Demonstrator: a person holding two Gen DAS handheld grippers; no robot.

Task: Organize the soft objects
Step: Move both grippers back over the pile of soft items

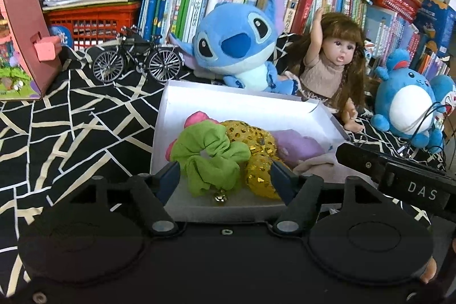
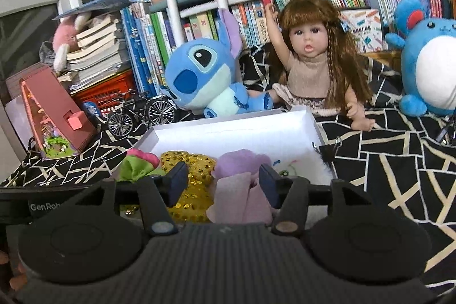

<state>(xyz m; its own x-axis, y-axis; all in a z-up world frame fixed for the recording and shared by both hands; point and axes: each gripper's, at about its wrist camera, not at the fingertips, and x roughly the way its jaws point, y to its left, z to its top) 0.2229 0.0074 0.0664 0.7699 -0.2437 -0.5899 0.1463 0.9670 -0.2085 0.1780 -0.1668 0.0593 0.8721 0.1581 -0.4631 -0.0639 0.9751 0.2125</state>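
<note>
Left wrist view: left gripper (image 1: pixel 225 175) seen released, nothing pinched; crinkled green fabric scrunchie (image 1: pixel 209 158) lay loose in shallow white cardboard box (image 1: pixel 228 96), likely deposited for sorting. Right gripper (image 2: pixel 223 184) likewise parted above folded pale pink cloth (image 2: pixel 242 201), ungrasped.

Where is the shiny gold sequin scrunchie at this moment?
The gold sequin scrunchie lies inside the shallow white cardboard box, between the green fabric scrunchie on its left and the lilac soft item on its right in both wrist views.
</note>
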